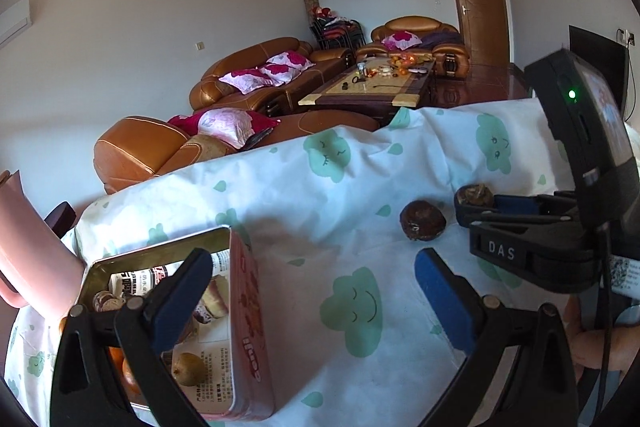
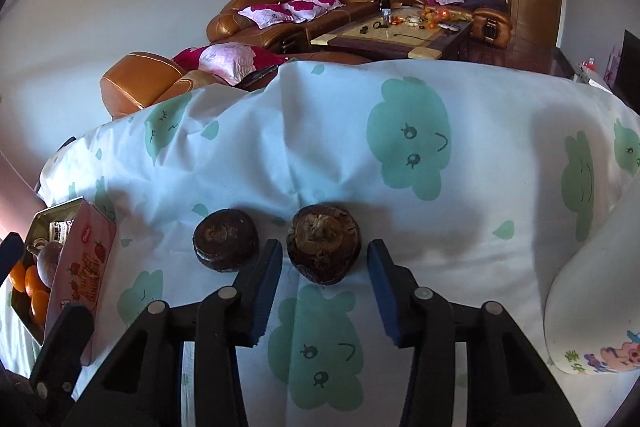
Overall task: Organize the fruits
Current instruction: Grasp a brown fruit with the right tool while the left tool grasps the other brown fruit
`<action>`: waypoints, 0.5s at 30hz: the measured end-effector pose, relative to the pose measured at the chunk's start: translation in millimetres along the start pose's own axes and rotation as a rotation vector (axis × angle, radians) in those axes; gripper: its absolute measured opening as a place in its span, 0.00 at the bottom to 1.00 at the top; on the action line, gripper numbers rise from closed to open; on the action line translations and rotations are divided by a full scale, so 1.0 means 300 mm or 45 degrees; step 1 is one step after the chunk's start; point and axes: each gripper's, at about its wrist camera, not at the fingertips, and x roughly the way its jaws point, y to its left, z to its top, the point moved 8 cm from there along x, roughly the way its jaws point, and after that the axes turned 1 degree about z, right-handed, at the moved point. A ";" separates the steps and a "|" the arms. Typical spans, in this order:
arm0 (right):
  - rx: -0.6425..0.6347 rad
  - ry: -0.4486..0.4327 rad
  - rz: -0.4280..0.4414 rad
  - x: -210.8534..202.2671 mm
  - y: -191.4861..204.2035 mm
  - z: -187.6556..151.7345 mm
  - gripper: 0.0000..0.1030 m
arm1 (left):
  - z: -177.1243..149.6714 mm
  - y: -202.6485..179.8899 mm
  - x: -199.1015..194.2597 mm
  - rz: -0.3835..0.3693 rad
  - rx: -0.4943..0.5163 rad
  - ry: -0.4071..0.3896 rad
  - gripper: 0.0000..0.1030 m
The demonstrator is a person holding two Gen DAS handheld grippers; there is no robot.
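Right gripper [image 2: 324, 291] partly open, straddling brown fruit [image 2: 323, 245] w/o pad contact; second fruit [image 2: 225, 239] just left. Left gripper [image 1: 316, 291] wide open, empty, near tin [image 1: 244, 307].

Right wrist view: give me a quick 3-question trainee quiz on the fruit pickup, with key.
1. How many dark fruits lie loose on the cloud-print cloth?
2. True or false: the pink tin holds only oranges.
3. Between the right gripper fingers is: A the right dark fruit; B an orange; C nothing.
Key: 1 two; 2 false, a darker fruit lies in it too; 3 A, pads not touching it.
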 end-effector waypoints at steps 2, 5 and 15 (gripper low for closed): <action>-0.021 0.007 0.002 -0.001 0.002 -0.007 0.37 | -0.002 -0.015 0.024 -0.003 -0.011 0.029 0.99; 0.035 -0.057 -0.015 -0.047 -0.045 -0.009 0.37 | 0.006 -0.044 0.042 -0.052 -0.046 0.053 0.99; 0.103 -0.495 -0.239 -0.291 -0.134 0.059 0.37 | 0.051 -0.205 0.196 -0.259 -0.138 0.255 0.65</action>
